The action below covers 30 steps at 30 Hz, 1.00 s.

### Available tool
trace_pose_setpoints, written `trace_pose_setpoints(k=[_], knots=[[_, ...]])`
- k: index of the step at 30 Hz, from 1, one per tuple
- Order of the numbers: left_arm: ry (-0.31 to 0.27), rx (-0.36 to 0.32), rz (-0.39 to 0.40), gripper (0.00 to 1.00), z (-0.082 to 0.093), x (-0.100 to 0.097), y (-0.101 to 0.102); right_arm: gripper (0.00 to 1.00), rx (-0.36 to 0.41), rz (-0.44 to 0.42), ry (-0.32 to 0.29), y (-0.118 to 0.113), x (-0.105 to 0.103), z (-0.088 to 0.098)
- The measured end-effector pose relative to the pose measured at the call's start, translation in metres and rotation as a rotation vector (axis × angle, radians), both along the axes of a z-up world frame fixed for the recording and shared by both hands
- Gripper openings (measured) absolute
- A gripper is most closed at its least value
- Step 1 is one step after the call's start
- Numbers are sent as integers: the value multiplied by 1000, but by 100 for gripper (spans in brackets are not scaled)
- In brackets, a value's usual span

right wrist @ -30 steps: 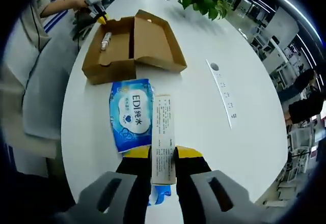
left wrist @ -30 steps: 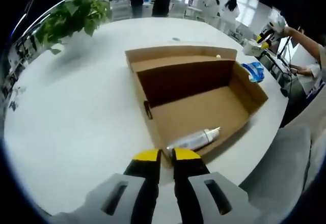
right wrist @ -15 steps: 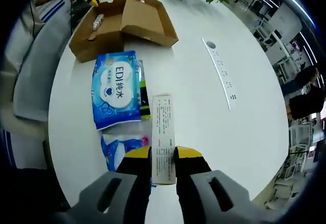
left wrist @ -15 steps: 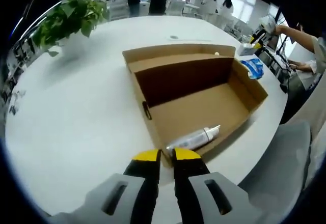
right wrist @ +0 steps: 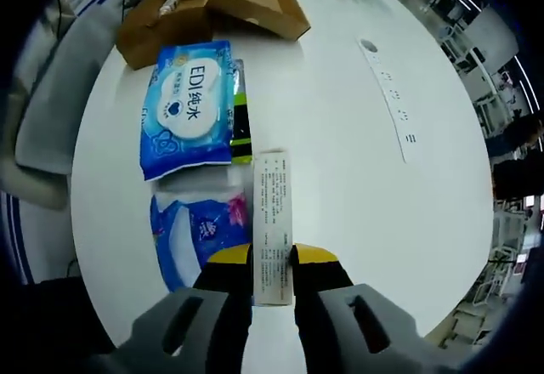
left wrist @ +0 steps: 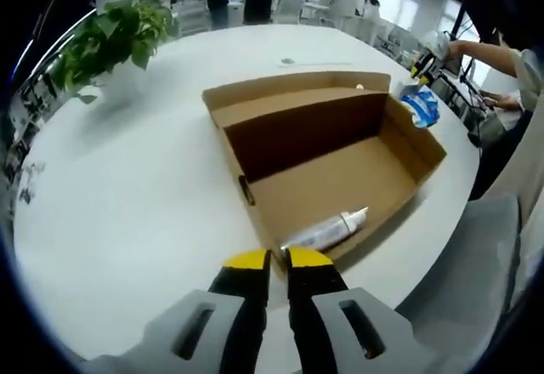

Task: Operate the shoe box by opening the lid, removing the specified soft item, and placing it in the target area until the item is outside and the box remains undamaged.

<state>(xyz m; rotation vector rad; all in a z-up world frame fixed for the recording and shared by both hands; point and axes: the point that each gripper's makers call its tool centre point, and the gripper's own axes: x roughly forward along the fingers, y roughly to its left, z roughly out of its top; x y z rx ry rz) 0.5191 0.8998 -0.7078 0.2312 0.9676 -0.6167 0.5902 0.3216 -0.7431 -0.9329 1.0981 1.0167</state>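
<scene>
The brown cardboard shoe box (left wrist: 340, 178) lies open on the white table, its lid (left wrist: 297, 93) folded back on the far side. A silver tube (left wrist: 323, 231) rests inside by the near wall. My left gripper (left wrist: 279, 263) is shut at the box's near corner, apparently pinching the wall. In the right gripper view the box (right wrist: 212, 8) is far off at the top. My right gripper (right wrist: 272, 259) is shut on a slim white printed carton (right wrist: 272, 212). A blue wipes pack (right wrist: 189, 106) and a blue-pink soft pack (right wrist: 200, 229) lie on the table to its left.
A green-black flat item (right wrist: 240, 123) peeks from under the wipes pack. A white strip (right wrist: 391, 93) lies to the right. A potted plant (left wrist: 110, 38) stands at the far left of the table (left wrist: 127, 204). A grey chair (left wrist: 476, 280) is at the table's edge; people stand behind.
The right gripper view has pulled back from the box with the white carton still held, so a second blue-pink pack now shows. The left gripper has stayed at the box corner.
</scene>
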Motion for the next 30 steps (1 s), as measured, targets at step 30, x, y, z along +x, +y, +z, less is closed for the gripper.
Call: trace_pose_setpoints(k=[30], knots=[[63, 191, -817, 20, -11, 1, -69, 23, 7, -40, -95, -8, 6, 2]])
